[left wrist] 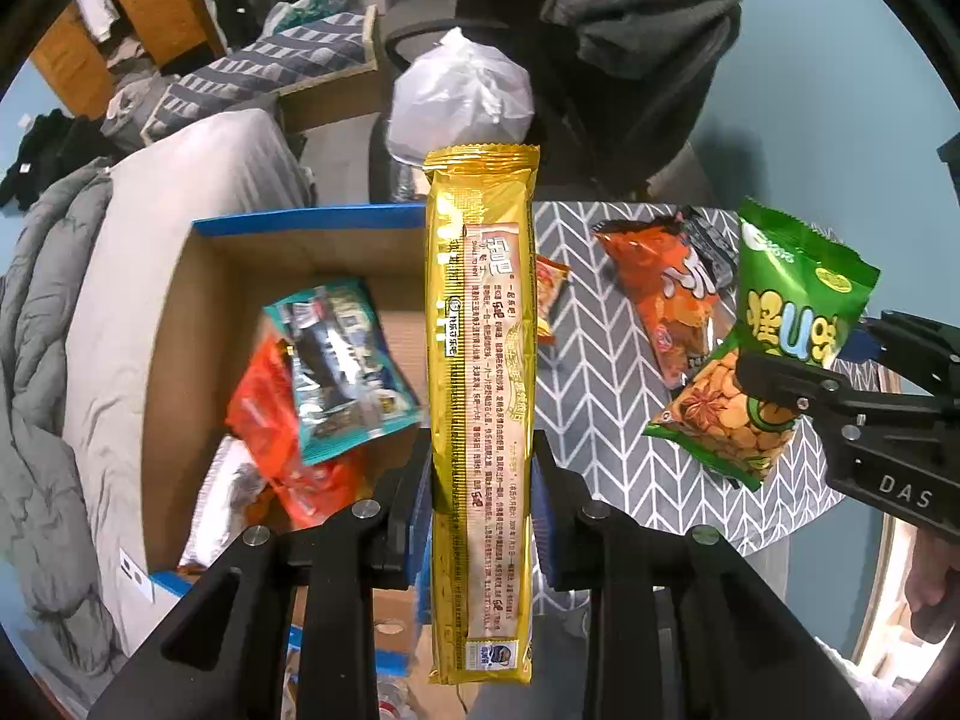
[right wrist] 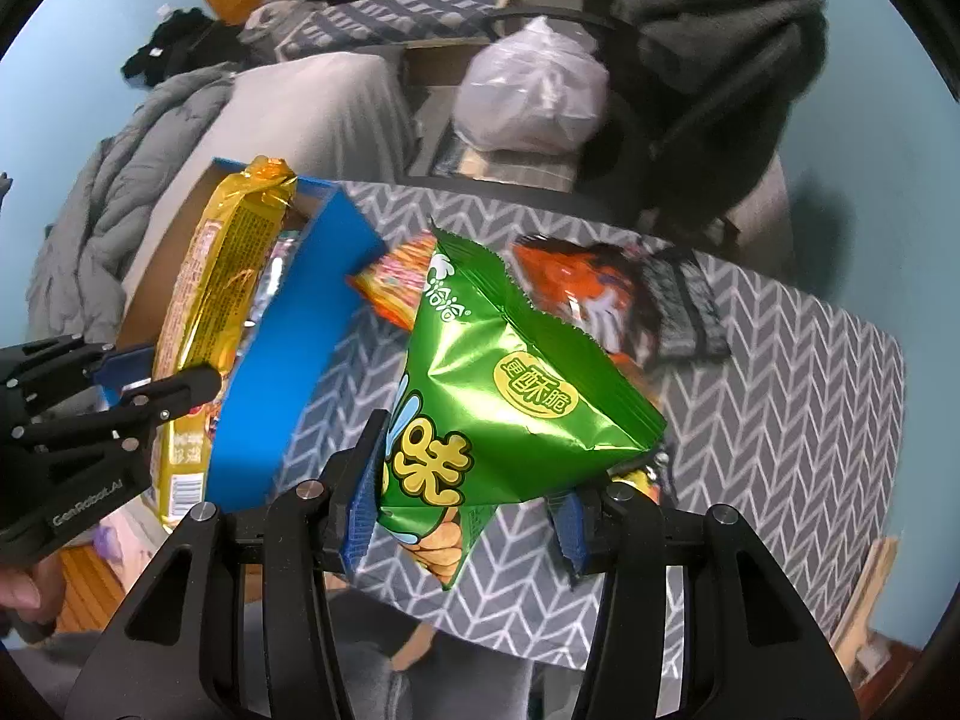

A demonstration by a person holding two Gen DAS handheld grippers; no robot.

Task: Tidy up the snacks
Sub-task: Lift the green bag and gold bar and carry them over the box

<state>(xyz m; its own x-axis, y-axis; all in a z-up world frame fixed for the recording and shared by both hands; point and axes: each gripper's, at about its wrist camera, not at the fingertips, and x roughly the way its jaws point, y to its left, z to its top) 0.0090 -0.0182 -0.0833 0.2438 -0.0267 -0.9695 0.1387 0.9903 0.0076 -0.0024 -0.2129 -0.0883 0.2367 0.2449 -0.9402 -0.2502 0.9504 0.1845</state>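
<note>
My left gripper (left wrist: 480, 480) is shut on a long gold snack pack (left wrist: 480, 360), held upright over the right edge of a cardboard box (left wrist: 180, 312) with blue rims. The box holds a teal packet (left wrist: 342, 360) and an orange-red packet (left wrist: 270, 420). My right gripper (right wrist: 468, 516) is shut on a green snack bag (right wrist: 504, 384) above the grey chevron table (right wrist: 780, 420). The green bag also shows in the left wrist view (left wrist: 768, 348). An orange bag (left wrist: 666, 300) and a dark packet (left wrist: 714, 252) lie on the table.
A small orange-red packet (right wrist: 396, 282) lies by the box's blue wall (right wrist: 288, 372). A grey mattress and quilt (left wrist: 54, 330) lie left of the box. A white plastic bag (left wrist: 462, 102) and a chair with dark clothing (left wrist: 648, 30) stand behind the table.
</note>
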